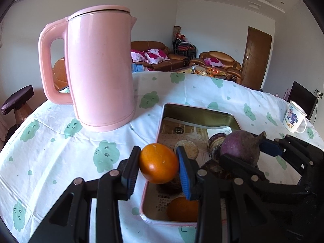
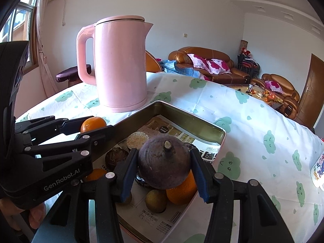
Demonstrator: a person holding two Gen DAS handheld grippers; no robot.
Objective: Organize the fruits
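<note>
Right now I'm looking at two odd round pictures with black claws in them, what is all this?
Those claws are two handheld grippers; a person carries one in each hand. Each has a wide-angle camera looking along its fingers, so one picture comes from the left, one from the right. The left gripper is shut on an orange. The right gripper is shut on a dark purple fruit. Both are over a tin tray that already holds fruits. On the tablecloth also stand a pink kettle and a mug.
</note>
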